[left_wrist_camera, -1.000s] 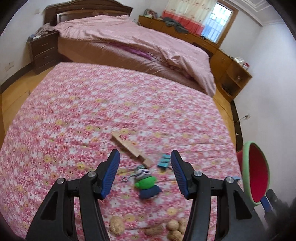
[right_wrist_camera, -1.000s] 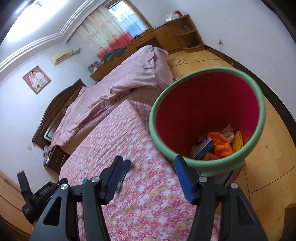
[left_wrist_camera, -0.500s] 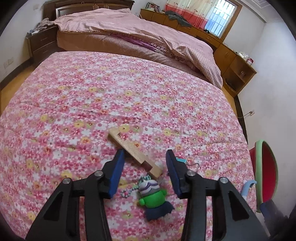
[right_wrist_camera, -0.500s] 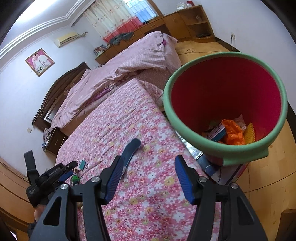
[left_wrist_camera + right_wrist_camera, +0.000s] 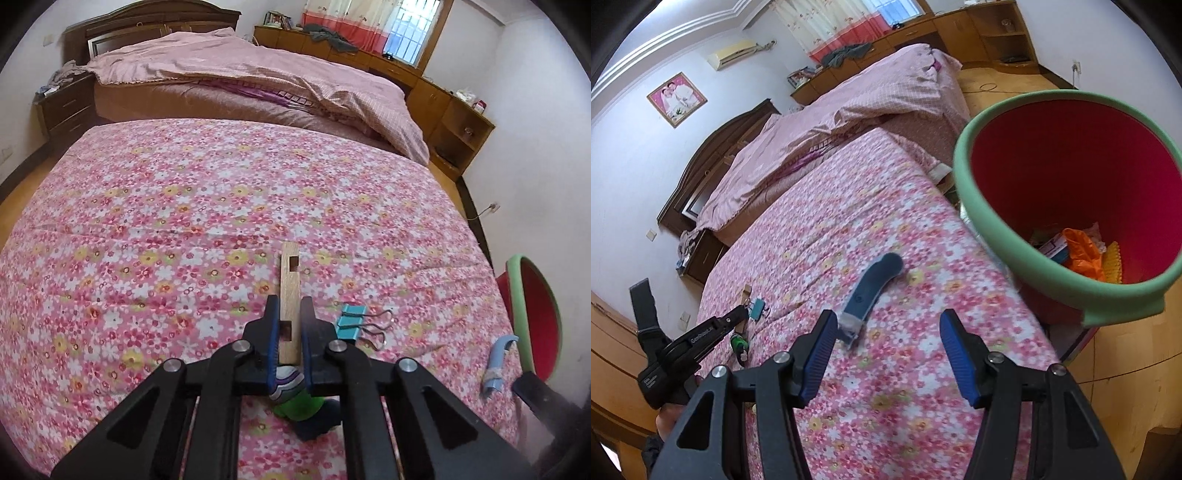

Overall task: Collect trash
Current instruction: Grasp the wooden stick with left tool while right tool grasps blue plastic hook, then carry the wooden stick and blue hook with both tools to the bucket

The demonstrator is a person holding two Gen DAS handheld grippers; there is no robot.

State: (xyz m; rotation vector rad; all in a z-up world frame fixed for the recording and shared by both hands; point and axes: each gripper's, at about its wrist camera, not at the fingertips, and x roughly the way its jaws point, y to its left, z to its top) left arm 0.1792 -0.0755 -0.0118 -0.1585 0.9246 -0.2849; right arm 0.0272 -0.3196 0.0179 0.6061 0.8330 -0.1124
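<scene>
wood strip (image 5: 289, 291): one, clamped in left gripper (image 5: 289, 314) jaws, just closed | blue handle (image 5: 872, 291): one, ahead of right gripper (image 5: 888, 354), jaws wide, empty | binder clips (image 5: 351, 325): two, right of strip

A notched wooden strip (image 5: 288, 295) was clamped lengthwise; a blue curved handle (image 5: 868, 295) lay beside the green-rimmed red bin (image 5: 990, 218).

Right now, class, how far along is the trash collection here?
Done: orange wrapper and other scraps lie in the red, green-rimmed bin. In hand: left gripper has just closed on the notched wooden strip. Left: blue curved plastic piece, teal binder clips, green toy; right gripper open.
</scene>
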